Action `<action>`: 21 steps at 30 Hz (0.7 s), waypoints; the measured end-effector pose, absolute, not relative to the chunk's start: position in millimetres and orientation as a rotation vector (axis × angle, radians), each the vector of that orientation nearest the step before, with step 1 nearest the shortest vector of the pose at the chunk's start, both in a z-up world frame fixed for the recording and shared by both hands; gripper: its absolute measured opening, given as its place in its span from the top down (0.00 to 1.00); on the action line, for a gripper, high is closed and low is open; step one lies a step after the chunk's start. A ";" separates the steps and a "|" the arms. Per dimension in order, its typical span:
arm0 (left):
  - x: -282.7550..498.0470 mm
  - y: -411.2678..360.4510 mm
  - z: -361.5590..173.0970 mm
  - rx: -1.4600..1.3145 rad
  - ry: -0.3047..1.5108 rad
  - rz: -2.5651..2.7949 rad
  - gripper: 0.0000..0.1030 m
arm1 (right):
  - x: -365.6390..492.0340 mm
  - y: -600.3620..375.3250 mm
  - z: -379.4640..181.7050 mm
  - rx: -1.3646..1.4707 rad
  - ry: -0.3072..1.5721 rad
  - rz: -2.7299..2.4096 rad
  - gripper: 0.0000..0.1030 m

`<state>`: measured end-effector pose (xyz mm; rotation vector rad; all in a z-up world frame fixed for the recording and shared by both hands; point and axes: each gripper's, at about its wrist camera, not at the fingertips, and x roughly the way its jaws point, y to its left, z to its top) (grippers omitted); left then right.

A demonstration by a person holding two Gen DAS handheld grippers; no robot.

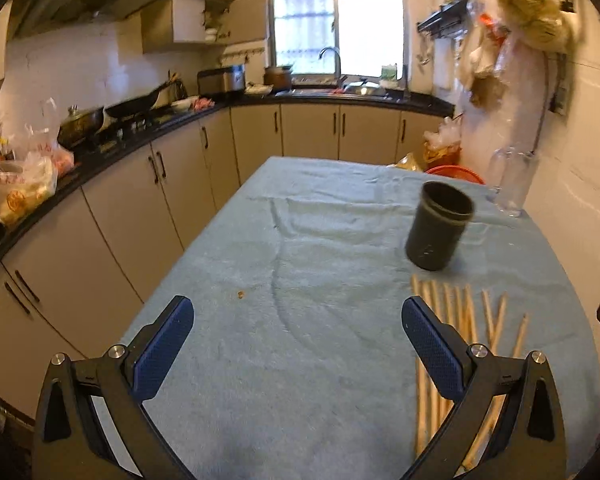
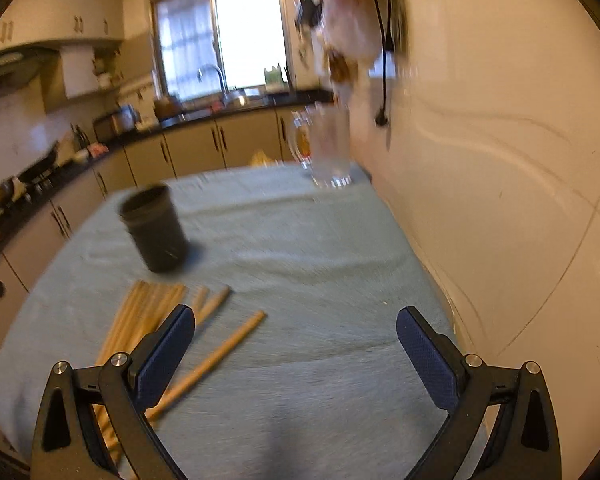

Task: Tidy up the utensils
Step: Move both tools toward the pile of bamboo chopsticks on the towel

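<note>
A dark round holder cup stands upright on the light blue cloth of the table; it also shows in the right wrist view. Several wooden chopsticks lie side by side in front of the cup, also seen in the right wrist view, with one chopstick lying apart to the right. My left gripper is open and empty above the cloth, left of the chopsticks. My right gripper is open and empty, right of the chopsticks.
A clear glass jug stands at the table's far right edge by the white wall, also in the right wrist view. Kitchen counter with pans and bags runs along the left. A red basket sits behind the table.
</note>
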<state>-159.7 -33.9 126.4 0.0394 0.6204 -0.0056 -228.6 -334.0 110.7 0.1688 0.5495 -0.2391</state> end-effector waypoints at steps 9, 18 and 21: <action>-204.8 -53.7 140.3 0.096 0.532 -0.064 0.00 | -269.6 -293.0 146.2 0.088 0.373 -0.255 0.01; -222.5 -63.5 140.9 0.127 0.565 -0.119 0.00 | -290.5 -301.6 163.4 0.140 0.339 -0.284 0.01; -226.5 -67.2 138.8 0.141 0.567 -0.129 0.00 | -292.7 -302.3 164.6 0.150 0.345 -0.279 0.00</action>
